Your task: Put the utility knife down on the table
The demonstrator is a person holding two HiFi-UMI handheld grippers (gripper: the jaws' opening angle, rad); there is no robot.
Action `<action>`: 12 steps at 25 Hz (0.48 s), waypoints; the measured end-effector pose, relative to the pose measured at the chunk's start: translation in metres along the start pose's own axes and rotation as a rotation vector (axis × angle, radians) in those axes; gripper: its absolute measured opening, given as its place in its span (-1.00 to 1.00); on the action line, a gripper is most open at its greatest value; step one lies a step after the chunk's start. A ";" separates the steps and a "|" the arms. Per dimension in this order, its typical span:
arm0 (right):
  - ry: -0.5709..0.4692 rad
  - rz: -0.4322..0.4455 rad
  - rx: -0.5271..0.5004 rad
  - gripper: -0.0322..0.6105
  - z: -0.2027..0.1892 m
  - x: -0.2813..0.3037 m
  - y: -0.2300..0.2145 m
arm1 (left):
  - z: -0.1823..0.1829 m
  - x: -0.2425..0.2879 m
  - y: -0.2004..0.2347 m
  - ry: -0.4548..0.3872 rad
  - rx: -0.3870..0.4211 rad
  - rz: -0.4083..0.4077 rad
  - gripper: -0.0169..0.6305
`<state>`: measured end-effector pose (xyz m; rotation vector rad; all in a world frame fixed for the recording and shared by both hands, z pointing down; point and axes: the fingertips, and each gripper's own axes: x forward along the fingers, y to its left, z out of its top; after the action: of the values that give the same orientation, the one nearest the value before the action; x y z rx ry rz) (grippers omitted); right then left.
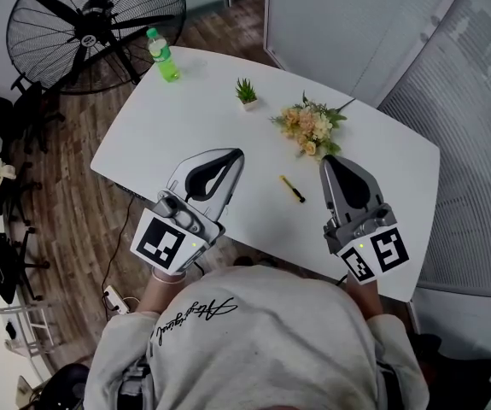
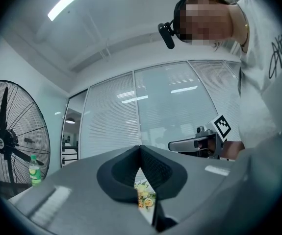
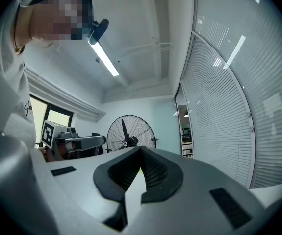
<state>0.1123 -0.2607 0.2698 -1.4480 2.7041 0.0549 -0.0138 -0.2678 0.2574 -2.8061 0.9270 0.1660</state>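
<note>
Table (image 1: pixel 185 118) top was white and smooth, with rounded corners, and its near edge passed below the 2 grippers. The utility knife (image 1: pixel 293 189), a slim yellow and black bar, lay flat on it between the left gripper (image 1: pixel 235 155) and the right gripper (image 1: pixel 325 162). It touched neither of them and had bare surface on every side. Both tongs were closed tip to tip and held nothing; their inner pads looked dark and ribbed. Farther off stood 1 green bottle (image 1: pixel 163 56) near the far left edge, 1 small potted plant (image 1: pixel 246 92) and 1 bunch of flowers (image 1: pixel 312 126). The script writing on the sweatshirt (image 1: pixel 195 314) was not readable. A round wire fan (image 1: pixel 91 28) stood on the wooden floor (image 1: pixel 66 195) beyond the table.
</note>
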 end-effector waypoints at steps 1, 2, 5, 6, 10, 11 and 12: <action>0.002 -0.001 -0.004 -0.89 0.000 0.000 0.000 | 0.000 0.000 0.000 -0.002 0.000 -0.001 -0.95; 0.003 -0.002 -0.008 -0.89 0.000 0.000 0.001 | 0.001 0.000 0.000 -0.003 0.000 -0.001 -0.95; 0.004 -0.002 -0.018 -0.89 0.003 -0.001 0.001 | 0.002 0.000 0.000 -0.003 0.002 -0.002 -0.95; 0.001 -0.003 -0.023 -0.89 0.004 -0.001 0.001 | 0.003 0.000 0.000 -0.003 0.003 -0.003 -0.95; 0.002 -0.004 -0.038 -0.89 0.004 -0.001 0.000 | 0.002 -0.001 0.001 -0.002 0.002 -0.001 -0.95; 0.004 -0.005 -0.040 -0.89 0.004 -0.001 0.000 | 0.002 -0.002 0.000 0.000 0.004 -0.003 -0.95; 0.006 -0.008 -0.042 -0.89 0.004 -0.001 0.000 | 0.003 -0.001 -0.001 0.003 0.007 -0.005 -0.95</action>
<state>0.1130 -0.2594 0.2663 -1.4719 2.7181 0.1085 -0.0146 -0.2661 0.2548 -2.8028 0.9187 0.1579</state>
